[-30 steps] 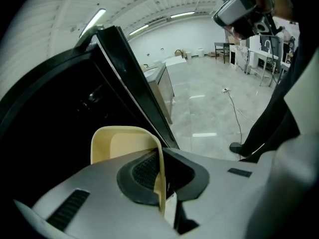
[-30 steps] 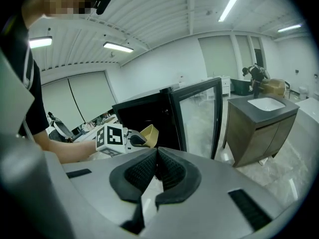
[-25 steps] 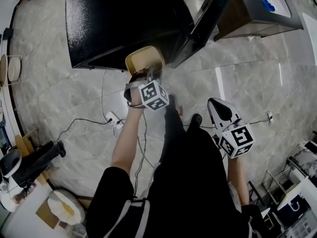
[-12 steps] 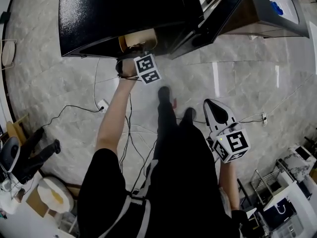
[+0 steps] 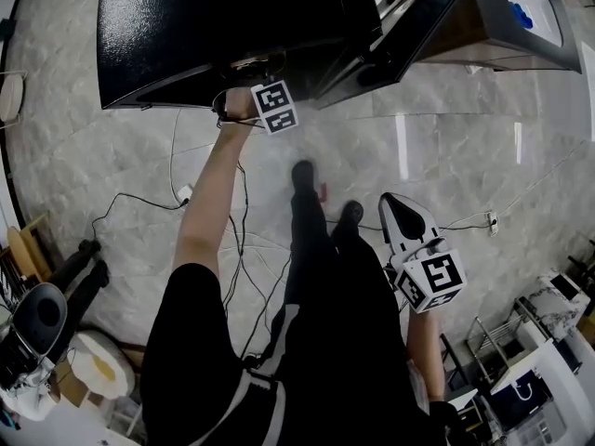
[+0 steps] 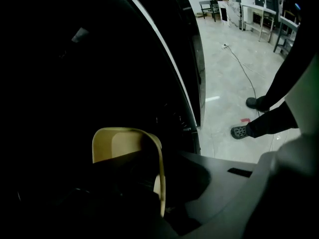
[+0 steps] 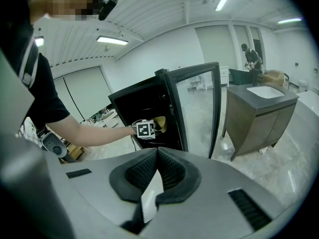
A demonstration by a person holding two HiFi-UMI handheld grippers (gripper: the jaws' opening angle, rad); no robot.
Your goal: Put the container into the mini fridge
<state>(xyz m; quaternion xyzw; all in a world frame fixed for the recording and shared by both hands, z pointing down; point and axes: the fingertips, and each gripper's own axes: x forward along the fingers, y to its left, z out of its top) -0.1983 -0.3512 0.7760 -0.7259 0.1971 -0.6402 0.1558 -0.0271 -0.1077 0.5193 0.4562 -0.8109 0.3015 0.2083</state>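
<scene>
The left hand-held gripper reaches into the open front of the black mini fridge, at the far side of the floor. Only its marker cube and rear part show outside the dark opening in the head view. In the left gripper view its jaws are clenched on the pale yellow container, gripping it by the right-hand rim. The container sits in the fridge's dark interior, just left of the door frame. Whether it rests on a shelf cannot be told.

The fridge's glass door stands swung open to the right. Beyond it is a dark cabinet with a white top.

The right hand-held gripper hangs low on the near right, well apart from the fridge. Its jaws are closed tip to tip with nothing between them. Cables trail across the marble floor on the left.
</scene>
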